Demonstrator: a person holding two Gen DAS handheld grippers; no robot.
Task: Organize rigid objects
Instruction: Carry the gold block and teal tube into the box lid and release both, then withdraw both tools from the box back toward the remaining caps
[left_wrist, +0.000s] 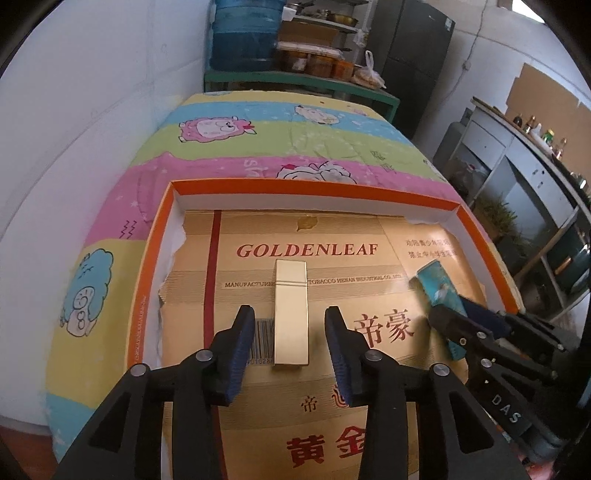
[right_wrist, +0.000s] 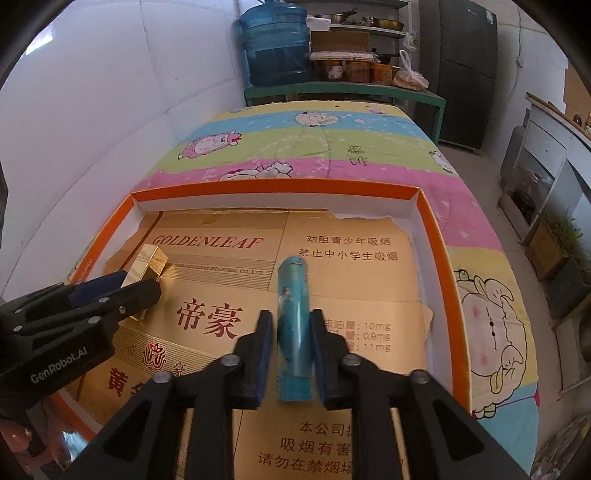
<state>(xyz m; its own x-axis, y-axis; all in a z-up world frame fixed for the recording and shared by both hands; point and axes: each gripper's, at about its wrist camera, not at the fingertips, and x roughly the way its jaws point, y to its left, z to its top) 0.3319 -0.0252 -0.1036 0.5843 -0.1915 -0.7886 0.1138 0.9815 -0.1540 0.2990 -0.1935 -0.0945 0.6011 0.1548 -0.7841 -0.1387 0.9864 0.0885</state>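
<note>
Your orange-rimmed tray (left_wrist: 476, 225) sits on the cartoon quilt (left_wrist: 229, 147), lined with GOLDENLEAF cardboard (left_wrist: 306, 251). Left gripper (left_wrist: 290, 332) is released, straddling the gold box (left_wrist: 291, 314) mid-tray. Right gripper (right_wrist: 291, 343) is clenched on the teal tube (right_wrist: 293, 295), right of that box.

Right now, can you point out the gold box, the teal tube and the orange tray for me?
gold box (left_wrist: 290, 314): left wrist view, middle of its top face.
teal tube (right_wrist: 293, 328): right wrist view, mid-body between the gripper pads.
orange tray (left_wrist: 314, 189): left wrist view, far rim.
</note>
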